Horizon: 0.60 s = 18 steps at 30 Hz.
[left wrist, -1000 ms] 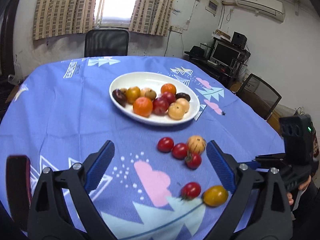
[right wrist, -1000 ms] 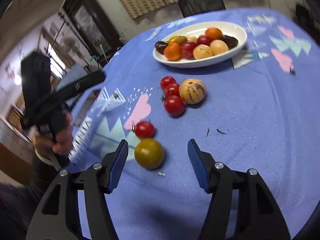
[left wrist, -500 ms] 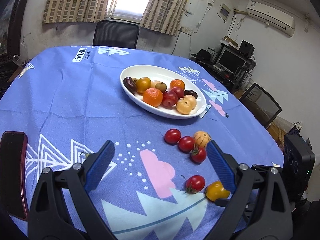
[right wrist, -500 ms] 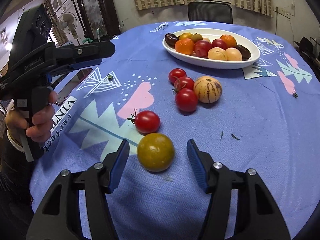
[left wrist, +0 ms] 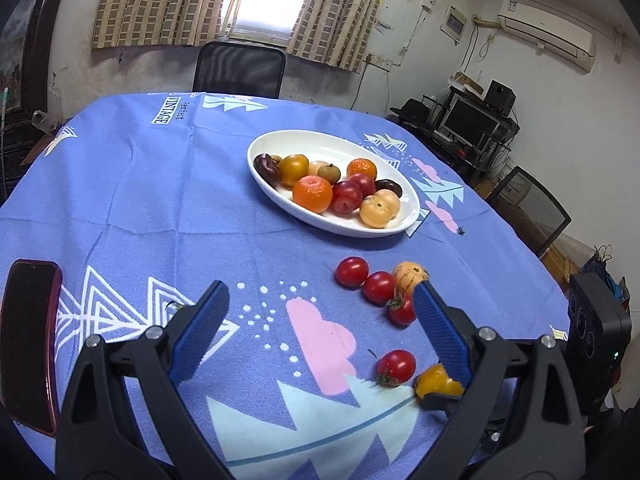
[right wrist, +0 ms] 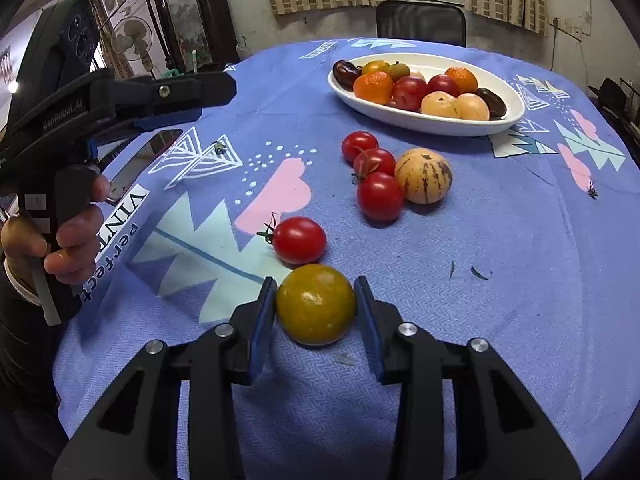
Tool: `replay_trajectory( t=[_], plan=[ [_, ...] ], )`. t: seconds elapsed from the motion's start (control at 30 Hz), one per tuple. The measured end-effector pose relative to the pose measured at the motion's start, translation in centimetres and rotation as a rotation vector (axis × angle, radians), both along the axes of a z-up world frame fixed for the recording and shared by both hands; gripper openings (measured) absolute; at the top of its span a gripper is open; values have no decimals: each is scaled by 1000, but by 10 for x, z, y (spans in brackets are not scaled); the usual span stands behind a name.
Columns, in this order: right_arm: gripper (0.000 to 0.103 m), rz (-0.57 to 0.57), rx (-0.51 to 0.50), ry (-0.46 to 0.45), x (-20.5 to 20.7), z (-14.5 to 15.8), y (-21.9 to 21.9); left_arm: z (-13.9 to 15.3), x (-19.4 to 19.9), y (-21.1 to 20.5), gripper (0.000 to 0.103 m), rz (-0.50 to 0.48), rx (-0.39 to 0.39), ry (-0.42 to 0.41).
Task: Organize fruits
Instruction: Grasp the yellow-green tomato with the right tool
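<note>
Fruits loose on worktop [right wrist: 520, 280]; right gripper [right wrist: 315, 307] fingers pinch yellow-green tomato [right wrist: 315, 304] for plate [right wrist: 420, 122]; left gripper [left wrist: 320, 320] wide, idle.

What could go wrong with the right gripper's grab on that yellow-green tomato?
1. The right gripper clamps the round yellow-green tomato near the finger ends; it may squirt out or bruise.
2. The red tomato sits right beside it and could get nudged and roll.
3. The plate is already crowded, so an added fruit may roll off.

I am seeing a blue-clothed table [right wrist: 520, 280] carrying a white fruit dish [right wrist: 424, 122], loose tomatoes [right wrist: 380, 196], a striped melon [right wrist: 423, 176] and a phone [left wrist: 30, 340].
</note>
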State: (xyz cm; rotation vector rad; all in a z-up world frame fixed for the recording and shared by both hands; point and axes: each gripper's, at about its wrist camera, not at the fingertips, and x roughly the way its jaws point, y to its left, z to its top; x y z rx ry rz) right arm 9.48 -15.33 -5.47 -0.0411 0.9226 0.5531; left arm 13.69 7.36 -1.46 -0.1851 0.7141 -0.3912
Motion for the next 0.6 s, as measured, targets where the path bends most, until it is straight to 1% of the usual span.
replay_trajectory(
  t=[0.1, 0.17, 0.23, 0.27, 0.4, 0.47, 0.53, 0.57, 0.6],
  plan=[
    [40, -41, 95, -25, -2, 8, -19, -1, -1, -2, 95, -13, 4, 3],
    [40, -92, 148, -58, -4, 13, -36, -3, -2, -9, 95, -52, 11, 9],
    [40, -145, 193, -73, -3, 16, -53, -6, -5, -19, 95, -91, 40, 6],
    [40, -183, 224, -79, -1, 17, -64, -9, -7, -26, 95, -117, 66, 3],
    [40, -267, 270, -105, 4, 19, -83, -19, -17, -51, 95, -218, 134, 3],
    [40, -279, 295, -109, 4, 20, -89, -24, -24, -64, 94, -264, 188, -10],
    [40, -276, 311, -104, 5, 20, -92, -28, -28, -73, 94, -291, 222, -12],
    [40, -276, 314, -100, 5, 19, -93, -31, -28, -76, 91, -311, 231, -2],
    [40, -279, 318, -96, 6, 19, -93, -33, -28, -80, 87, -327, 233, 11]
  ],
)
